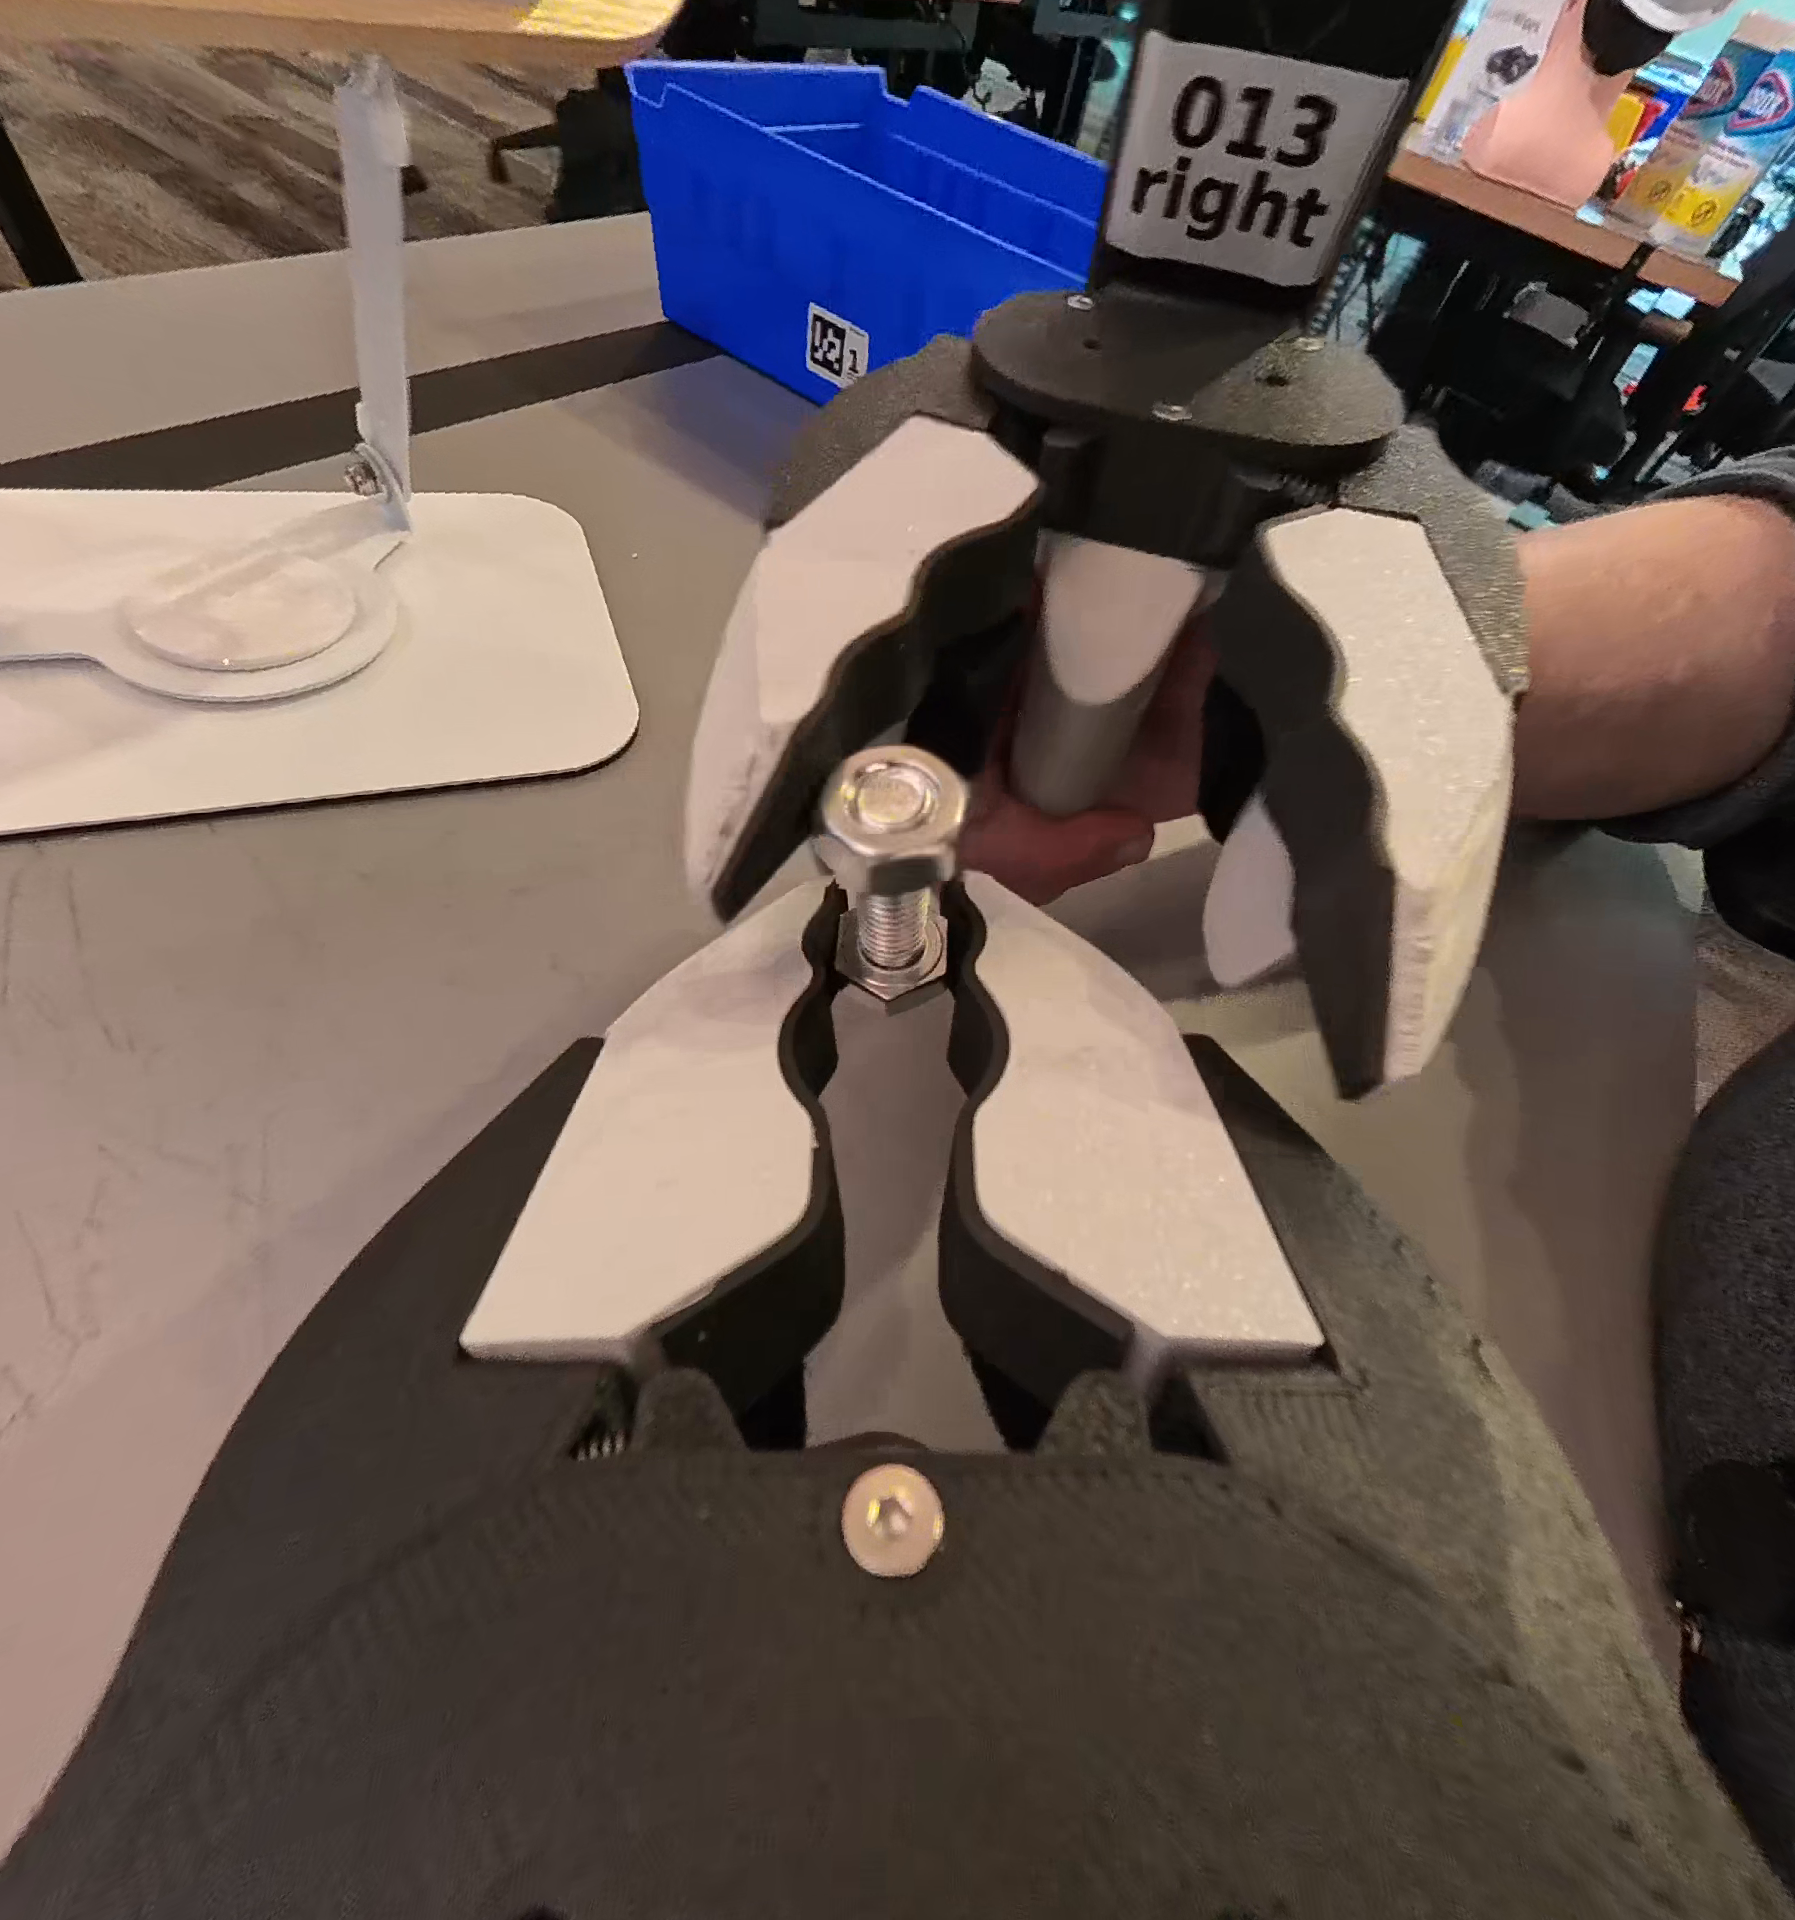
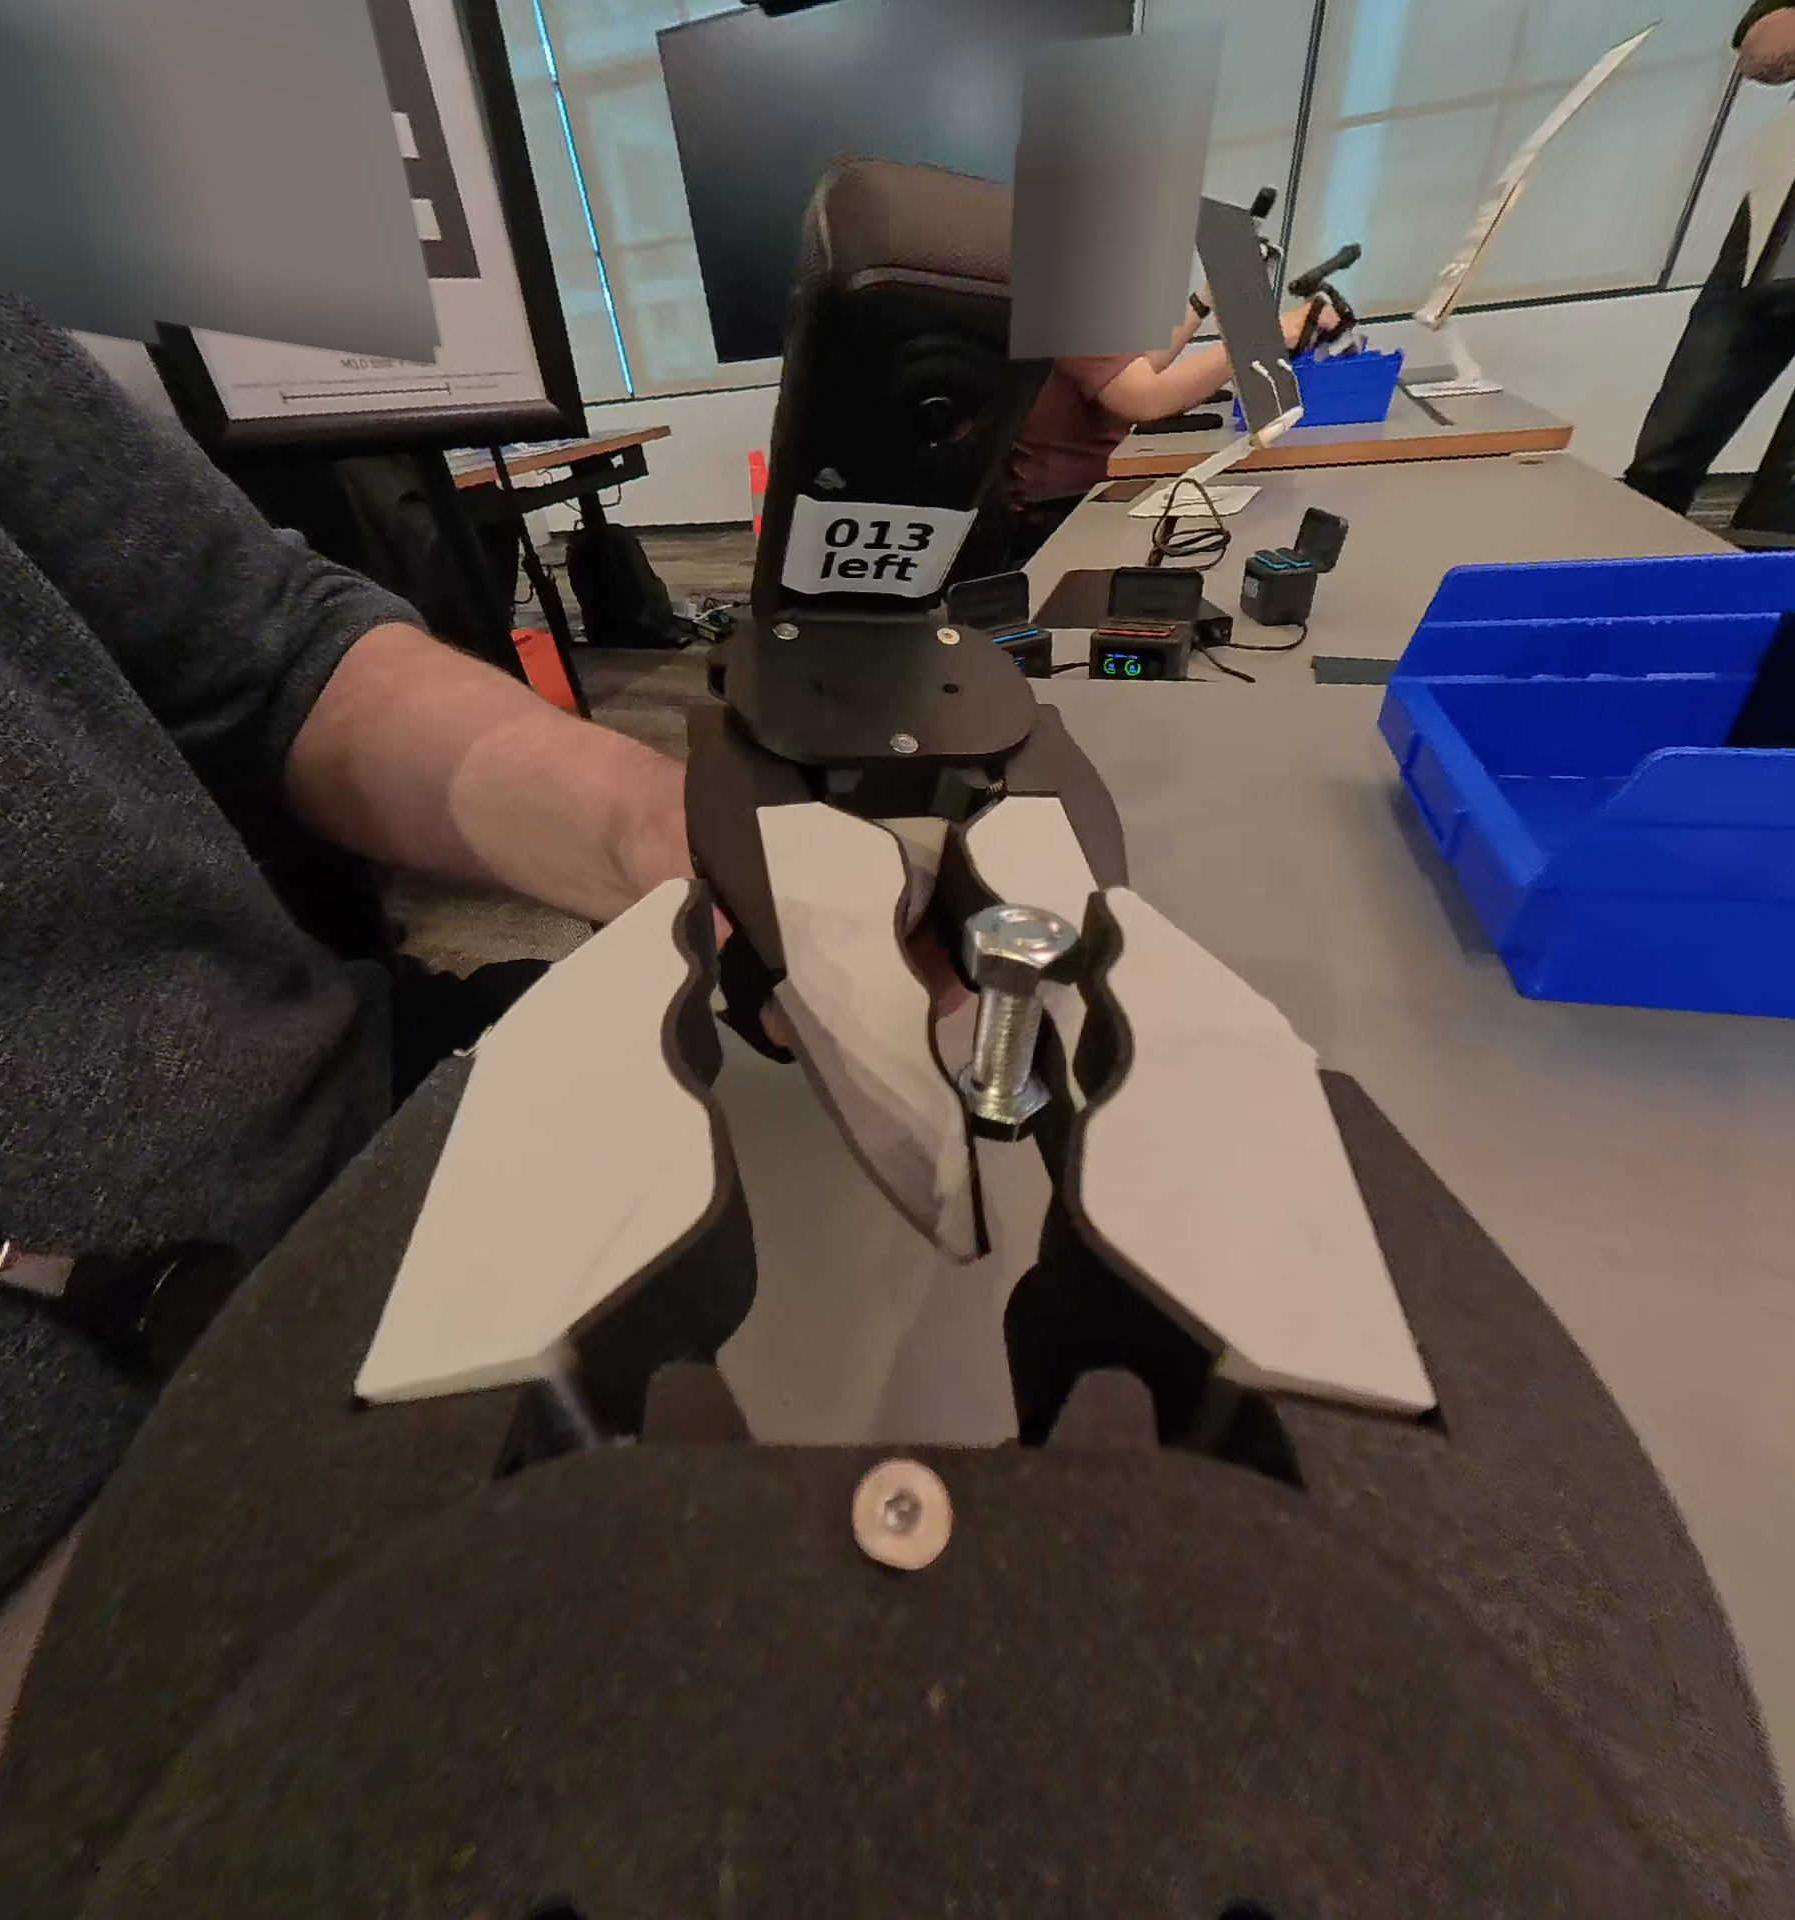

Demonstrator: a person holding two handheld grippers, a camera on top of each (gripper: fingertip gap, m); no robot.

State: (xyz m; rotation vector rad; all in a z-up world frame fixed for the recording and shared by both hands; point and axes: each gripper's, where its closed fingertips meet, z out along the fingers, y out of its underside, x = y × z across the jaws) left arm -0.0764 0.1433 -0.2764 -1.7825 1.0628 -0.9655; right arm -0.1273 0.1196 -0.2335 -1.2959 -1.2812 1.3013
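Grey tabletop (image 1: pixel 249 1039) fills the room's near part. Low over it, the left gripper (image 1: pixel 891 940) pinches the nut (image 1: pixel 888 971) on a shiny silver metal bolt (image 1: pixel 888 821) that stands head up. Just behind it, the right gripper (image 2: pixel 898 966) is spread wide around the bolt, with nothing squeezed in it. Farther off sit a flat white board with a thin stand (image 1: pixel 519 644) and a blue plastic bin (image 1: pixel 820 208).

Silver bolt (image 1: pixel 888 831); blue bin (image 1: pixel 851 229); grey table (image 1: pixel 249 1039); white mat (image 1: pixel 457 675)
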